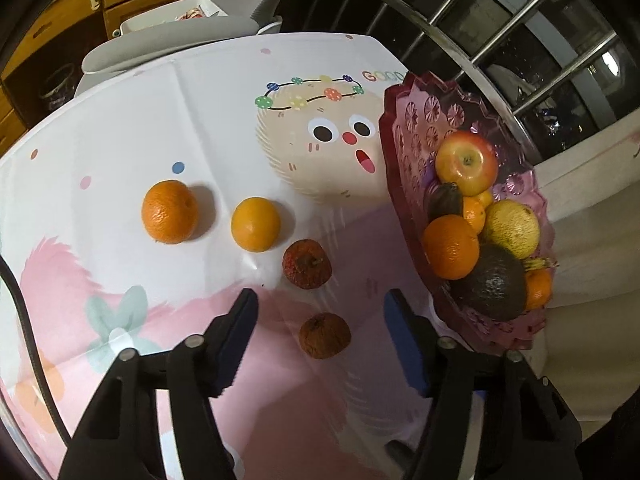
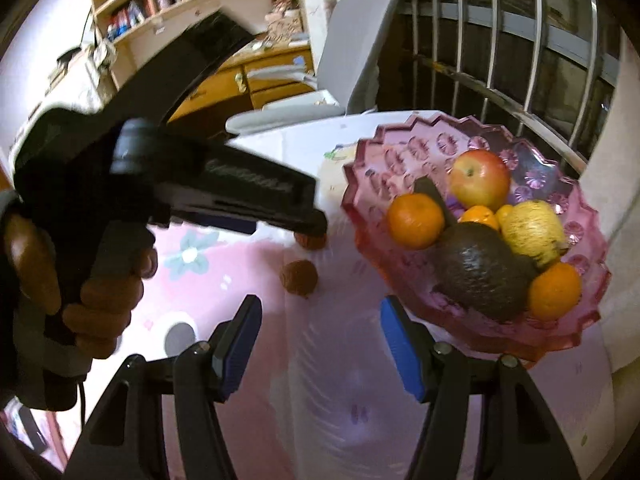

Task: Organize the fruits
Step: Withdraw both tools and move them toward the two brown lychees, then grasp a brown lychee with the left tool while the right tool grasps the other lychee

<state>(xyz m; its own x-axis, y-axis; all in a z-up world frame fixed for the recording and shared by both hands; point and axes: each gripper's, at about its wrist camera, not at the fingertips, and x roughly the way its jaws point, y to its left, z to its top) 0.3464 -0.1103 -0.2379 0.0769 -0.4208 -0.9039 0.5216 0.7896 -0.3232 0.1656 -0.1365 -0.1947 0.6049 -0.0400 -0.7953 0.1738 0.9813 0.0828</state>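
Black two-finger left gripper, fitted with blue pads, occupies the bottom of the left wrist view. Its jaws stand spread, pressing on nothing. Between the fingertips, on the table surface, lies a small wrinkled brown fruit; the pads do not touch it.

Just beyond it lies a second wrinkled fruit, dark red. Farther left, two round oranges rest on the cloth: a smooth one and a more dimpled one, near each other but apart.

All four loose fruits sit on a glossy pink-and-white tablecloth printed with a cartoon face.

At the right edge of the table stands a scalloped pink translucent bowl. It holds a red-yellow apple, several oranges, a pale yellow round fruit and a dark green avocado, piled in contact with one another.

In the right wrist view, the right gripper of the same type is likewise spread and empty, over bare cloth just beside the bowl's near rim. The left gripper's black body crosses that view from the left, held by a hand on its handle; its tip is above the two wrinkled fruits.
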